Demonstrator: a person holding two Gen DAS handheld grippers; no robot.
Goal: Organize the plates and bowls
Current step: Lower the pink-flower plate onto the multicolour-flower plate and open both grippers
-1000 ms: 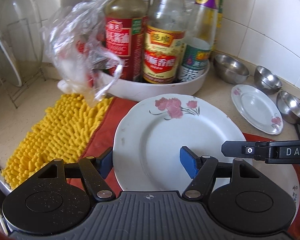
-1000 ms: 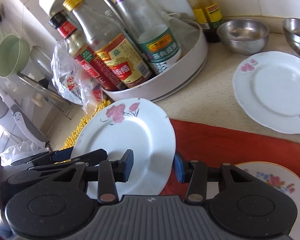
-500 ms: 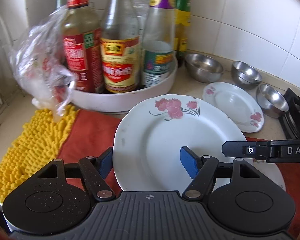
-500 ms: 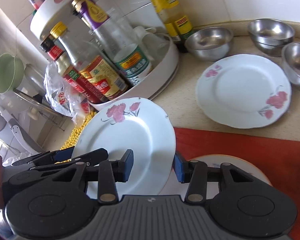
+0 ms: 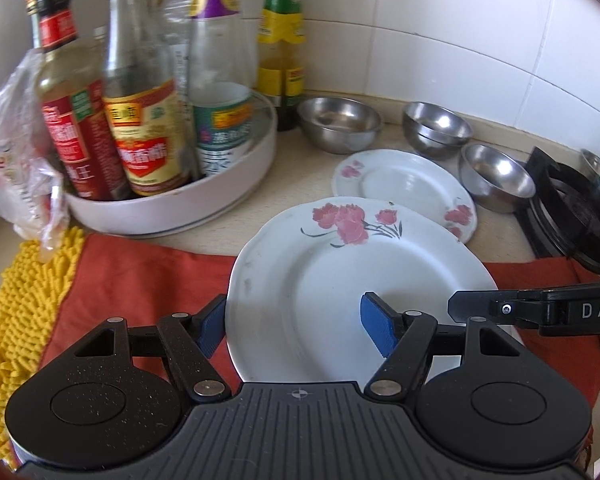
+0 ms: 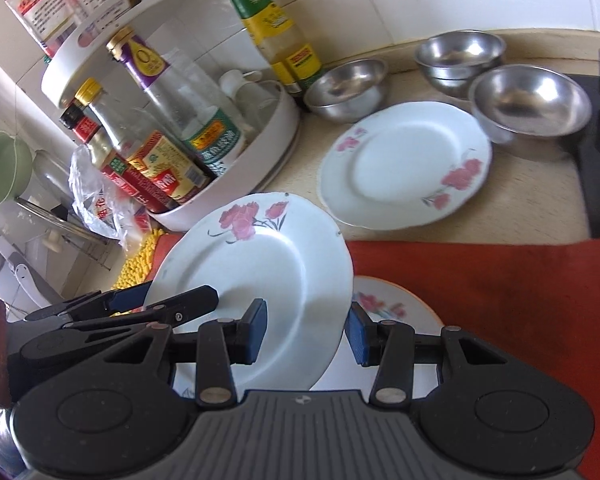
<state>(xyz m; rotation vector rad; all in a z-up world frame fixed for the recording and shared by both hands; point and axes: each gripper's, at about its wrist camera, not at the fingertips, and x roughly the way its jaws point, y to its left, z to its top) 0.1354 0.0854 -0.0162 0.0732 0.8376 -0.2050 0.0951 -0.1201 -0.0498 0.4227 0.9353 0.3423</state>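
Observation:
A white plate with red flowers (image 5: 340,276) is held up above the counter, its rim between the fingers of both grippers. My left gripper (image 5: 294,328) is shut on its left rim, my right gripper (image 6: 306,330) on its right rim; the plate also shows in the right wrist view (image 6: 256,264). A second flowered plate (image 6: 404,168) lies flat on the counter ahead. A third plate with an orange rim (image 6: 388,308) lies on the red cloth under the held plate. Three steel bowls (image 6: 532,102) stand by the wall, beside the flat plate.
A white turntable tray (image 5: 204,196) of sauce bottles stands at the left with a plastic bag (image 5: 16,160) beside it. A yellow mat (image 5: 16,304) and red cloth (image 6: 500,280) cover the counter front. A black stove (image 5: 572,208) is at the right.
Both grippers have carried the held plate to the right, away from the dish rack and toward the flat plate and the bowls. The grip has not changed.

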